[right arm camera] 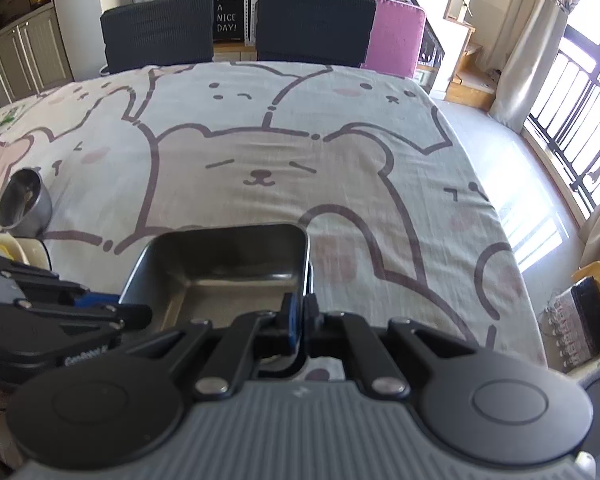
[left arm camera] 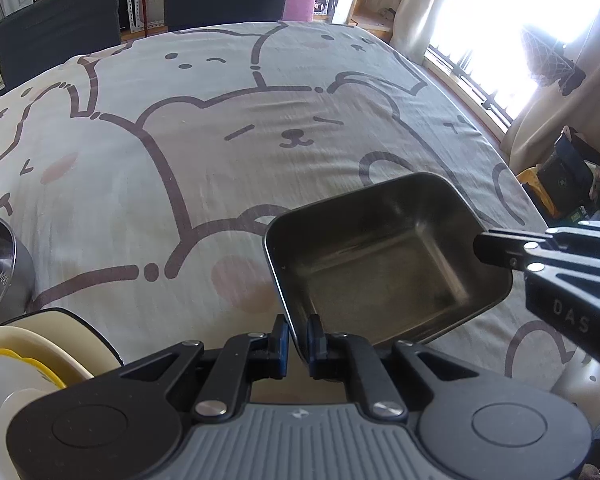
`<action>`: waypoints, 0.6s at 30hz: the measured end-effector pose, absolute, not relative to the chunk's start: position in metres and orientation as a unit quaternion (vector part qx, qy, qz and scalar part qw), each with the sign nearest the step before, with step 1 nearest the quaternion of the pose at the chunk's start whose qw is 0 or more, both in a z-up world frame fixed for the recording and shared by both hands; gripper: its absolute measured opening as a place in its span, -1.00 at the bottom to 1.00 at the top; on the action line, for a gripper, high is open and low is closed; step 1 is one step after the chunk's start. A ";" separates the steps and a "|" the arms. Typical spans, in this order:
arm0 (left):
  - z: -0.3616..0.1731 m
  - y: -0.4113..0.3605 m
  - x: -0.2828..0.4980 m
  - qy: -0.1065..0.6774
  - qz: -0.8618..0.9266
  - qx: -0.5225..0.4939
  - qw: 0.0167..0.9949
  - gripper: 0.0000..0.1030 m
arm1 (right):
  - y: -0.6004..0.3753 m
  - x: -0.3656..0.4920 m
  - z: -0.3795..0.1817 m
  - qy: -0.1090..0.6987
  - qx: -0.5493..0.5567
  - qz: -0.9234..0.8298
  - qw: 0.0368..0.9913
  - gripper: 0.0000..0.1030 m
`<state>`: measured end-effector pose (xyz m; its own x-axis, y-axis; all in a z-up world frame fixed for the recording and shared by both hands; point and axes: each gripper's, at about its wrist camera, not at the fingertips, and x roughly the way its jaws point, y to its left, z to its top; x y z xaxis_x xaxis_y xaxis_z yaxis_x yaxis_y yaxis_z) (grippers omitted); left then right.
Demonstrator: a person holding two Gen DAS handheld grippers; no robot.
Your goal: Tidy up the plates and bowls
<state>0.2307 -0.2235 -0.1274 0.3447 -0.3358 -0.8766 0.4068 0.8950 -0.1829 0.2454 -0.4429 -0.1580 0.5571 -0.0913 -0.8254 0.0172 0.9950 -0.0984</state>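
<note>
A rectangular steel tray (left arm camera: pixel 384 256) is held above the bear-print tablecloth (left arm camera: pixel 220 140) by both grippers. My left gripper (left arm camera: pixel 298 340) is shut on the tray's near rim. My right gripper (right arm camera: pixel 303 320) is shut on the tray's right rim (right arm camera: pixel 305 280); it also shows in the left wrist view (left arm camera: pixel 496 252) at the tray's right edge. The tray (right arm camera: pixel 220 272) is empty. A round steel bowl (left arm camera: pixel 0 268) stands at the left, also in the right wrist view (right arm camera: pixel 24 204). A stack of cream and yellow bowls (left arm camera: pixel 32 356) sits at the near left.
Two dark chairs (right arm camera: pixel 236 28) and a pink one (right arm camera: pixel 396 40) stand at the table's far edge. A window with curtains (right arm camera: pixel 572 100) is to the right. Bags (left arm camera: pixel 560 180) lie on the floor beyond the table's right edge.
</note>
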 end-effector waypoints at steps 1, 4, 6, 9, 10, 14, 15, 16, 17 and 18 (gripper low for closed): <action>-0.127 -0.224 0.231 0.526 -0.226 0.034 0.819 -0.81 | -0.443 0.246 -0.160 0.472 -0.041 -0.032 0.880 -0.90; -0.127 -0.224 0.231 0.527 -0.228 0.034 0.818 -0.79 | -0.444 0.248 -0.163 0.478 -0.042 -0.033 0.876 -0.90; -0.127 -0.225 0.230 0.527 -0.229 0.034 0.818 -0.77 | -0.445 0.250 -0.166 0.483 -0.042 -0.035 0.874 -0.90; -0.128 -0.225 0.230 0.527 -0.231 0.034 0.817 -0.76 | -0.447 0.254 -0.171 0.492 -0.040 -0.038 0.869 -0.91; -0.128 -0.225 0.230 0.527 -0.231 0.032 0.817 -0.76 | -0.448 0.254 -0.173 0.495 -0.040 -0.039 0.867 -0.91; -0.128 -0.224 0.231 0.528 -0.233 0.029 0.816 -0.74 | -0.450 0.257 -0.178 0.505 -0.039 -0.039 0.861 -0.91; -0.128 -0.224 0.231 0.528 -0.234 0.030 0.816 -0.74 | -0.451 0.258 -0.179 0.506 -0.037 -0.039 0.861 -0.90; -0.128 -0.224 0.231 0.529 -0.234 0.030 0.816 -0.74 | -0.451 0.258 -0.180 0.507 -0.036 -0.038 0.860 -0.91; -0.128 -0.224 0.231 0.529 -0.234 0.030 0.815 -0.74 | -0.452 0.259 -0.180 0.508 -0.035 -0.038 0.860 -0.91; -0.128 -0.224 0.231 0.529 -0.235 0.030 0.815 -0.73 | -0.452 0.259 -0.181 0.509 -0.035 -0.038 0.859 -0.90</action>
<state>0.2313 -0.2243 -0.1276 0.3307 -0.3508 -0.8761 0.4145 0.8880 -0.1991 0.2594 -0.4517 -0.1810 0.4796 -0.1012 -0.8716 0.0307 0.9947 -0.0985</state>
